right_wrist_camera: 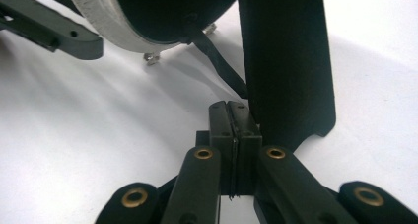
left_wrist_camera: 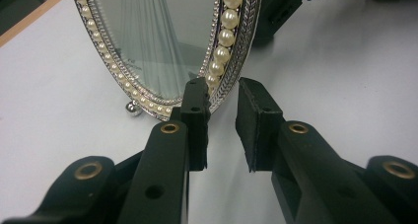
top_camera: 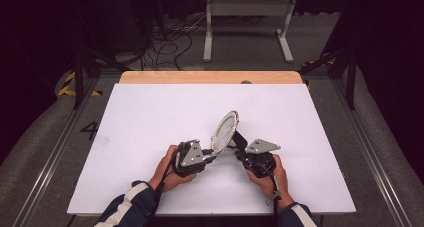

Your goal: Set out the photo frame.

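Left gripper view: your left gripper (left_wrist_camera: 223, 113) has jaws parted, straddling lower rim of oval mirror (left_wrist_camera: 162, 41); pads not clearly pressing it. Right gripper (right_wrist_camera: 231, 118) pressed shut, empty, just beside black back stand (right_wrist_camera: 288, 61). Mirror stands tilted mid-table, near you. Step looks like setting mirror up on its stand; next, steady rim, nudge stand outward gently. White tabletop (top_camera: 150, 127), wood edge beyond; grey floor, cables, white frame behind.
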Action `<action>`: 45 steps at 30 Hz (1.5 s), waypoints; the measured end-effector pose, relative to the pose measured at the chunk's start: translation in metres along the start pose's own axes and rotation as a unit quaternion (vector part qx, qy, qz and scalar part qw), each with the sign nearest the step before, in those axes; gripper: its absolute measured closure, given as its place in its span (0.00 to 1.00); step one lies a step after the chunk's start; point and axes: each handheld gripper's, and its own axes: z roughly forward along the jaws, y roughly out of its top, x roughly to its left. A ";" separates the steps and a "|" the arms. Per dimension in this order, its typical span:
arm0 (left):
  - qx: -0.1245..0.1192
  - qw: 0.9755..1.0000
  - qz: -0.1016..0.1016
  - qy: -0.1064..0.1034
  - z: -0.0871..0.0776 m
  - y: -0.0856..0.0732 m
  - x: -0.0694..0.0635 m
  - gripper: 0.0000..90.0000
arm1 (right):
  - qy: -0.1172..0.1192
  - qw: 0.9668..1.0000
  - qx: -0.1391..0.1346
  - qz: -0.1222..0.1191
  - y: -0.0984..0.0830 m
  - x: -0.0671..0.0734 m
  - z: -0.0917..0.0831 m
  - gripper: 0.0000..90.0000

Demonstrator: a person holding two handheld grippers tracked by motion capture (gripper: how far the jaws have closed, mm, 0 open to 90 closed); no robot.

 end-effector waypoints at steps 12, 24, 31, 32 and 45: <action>0.005 1.000 -0.001 -0.005 -0.001 -0.001 0.002 0.82 | -0.015 1.000 0.000 0.007 0.000 -0.007 0.003 1.00; 0.011 1.000 -0.008 -0.012 -0.015 -0.006 0.004 0.76 | -0.018 1.000 -0.004 0.016 0.000 -0.010 0.003 0.98; 0.024 0.997 -0.067 0.002 -0.030 -0.022 0.016 0.52 | -0.006 1.000 -0.027 0.012 0.003 0.000 -0.006 0.94; 0.026 0.997 -0.072 0.010 -0.033 -0.024 0.016 0.48 | -0.005 1.000 -0.027 0.008 0.003 0.002 -0.007 0.91; 0.040 0.991 -0.119 0.049 -0.065 -0.050 0.015 0.21 | 0.009 0.999 -0.047 0.016 0.010 0.022 -0.010 0.60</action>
